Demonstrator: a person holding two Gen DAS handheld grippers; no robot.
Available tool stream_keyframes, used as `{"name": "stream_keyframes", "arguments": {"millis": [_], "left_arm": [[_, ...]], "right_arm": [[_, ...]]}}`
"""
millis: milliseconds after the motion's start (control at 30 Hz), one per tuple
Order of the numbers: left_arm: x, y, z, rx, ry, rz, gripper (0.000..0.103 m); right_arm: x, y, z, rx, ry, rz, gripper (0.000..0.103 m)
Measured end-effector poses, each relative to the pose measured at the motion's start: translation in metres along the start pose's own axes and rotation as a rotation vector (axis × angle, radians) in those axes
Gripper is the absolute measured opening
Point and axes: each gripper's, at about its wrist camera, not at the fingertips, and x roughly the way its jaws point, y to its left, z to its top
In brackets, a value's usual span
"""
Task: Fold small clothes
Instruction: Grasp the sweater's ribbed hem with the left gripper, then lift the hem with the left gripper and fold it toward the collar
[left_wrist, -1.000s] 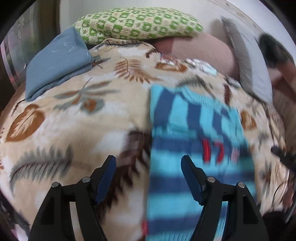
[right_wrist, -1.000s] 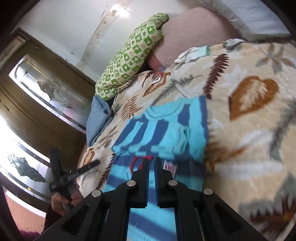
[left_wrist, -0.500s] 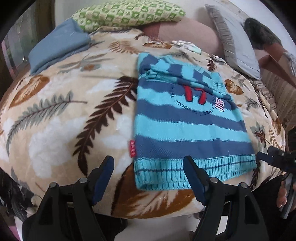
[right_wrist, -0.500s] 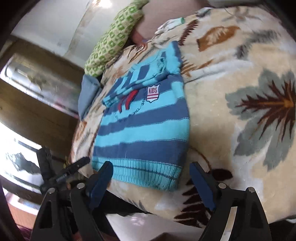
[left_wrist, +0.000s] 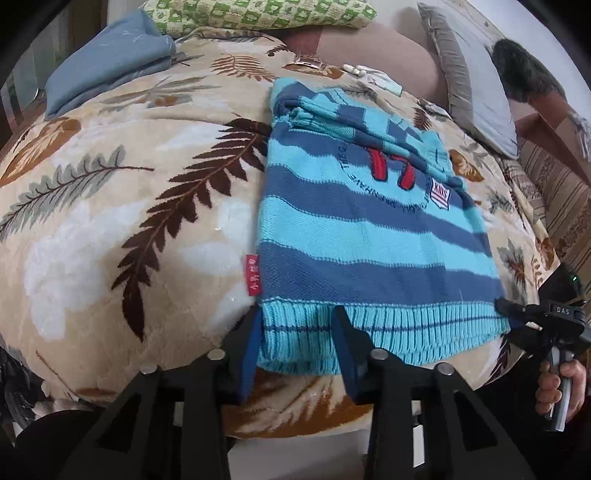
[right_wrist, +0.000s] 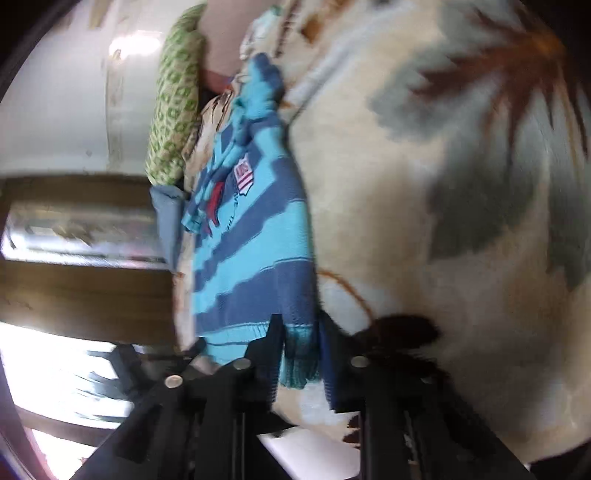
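A: How did the sweater (left_wrist: 354, 236) look?

B: It was a small knitted pullover in light and dark blue stripes, with a ribbed light-blue hem (left_wrist: 388, 328). It lay flat on the leaf-print blanket (left_wrist: 110, 206) covering the bed, hem toward the near edge, and its upper part was folded over itself with a sleeve across the chest.

A: Anything holding other things?

B: No containers. On the far left of the bed lay a folded grey-blue cloth (left_wrist: 107, 66), then a green checked pillow (left_wrist: 258, 14) at the head, and a grey cushion (left_wrist: 476, 92) to the right.

A: Any writing?

B: A red tag (left_wrist: 253, 275) at the sweater's left side seam carried small marks I could not read. On the chest were two red numerals (left_wrist: 391, 170), an arc of dark letters too small to make out, and a striped shield badge (left_wrist: 440, 194) reading "KIDS".

A: And the claws?

B: The left claw (left_wrist: 299, 350) was closing at a narrow gap, with the hem's left corner between its blue pads, which were not visibly pinching. The right claw (right_wrist: 299, 354) was closing too, the hem's right corner between its fingers; that view was blurred, so I could not tell whether they pressed on it. In the left view its body read "DAS", with a hand (left_wrist: 559, 387) on the grip.
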Motion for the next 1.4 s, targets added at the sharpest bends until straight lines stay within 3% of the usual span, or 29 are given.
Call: {"name": "stream_keyframes", "arguments": {"millis": [200,467,567,700,1067,1400], "left_arm": [[-0.002,-0.009,0.002,0.041,-0.028,0.092,0.038],[-0.004,-0.011,0.003,0.054,-0.048,0.115,0.04],[-0.001,-0.014,0.002,0.068,-0.052,0.128,0.022],[-0.002,-0.012,0.003,0.082,-0.073,0.137,0.01],[-0.013,-0.02,0.001,0.134,-0.14,0.141,0.009],[-0.038,-0.017,0.009,0.133,-0.216,0.111,0.009]], "right_arm": [[0.0,0.018,-0.007,-0.125,-0.004,-0.067,0.023],[0.003,0.026,-0.011,-0.2,-0.015,-0.124,0.023],[0.005,0.034,-0.014,-0.242,-0.035,-0.158,0.022],[0.007,0.043,-0.018,-0.306,-0.049,-0.199,0.021],[0.009,0.049,-0.021,-0.34,-0.066,-0.201,0.02],[-0.003,0.077,-0.023,-0.436,-0.149,-0.101,0.02]]}}
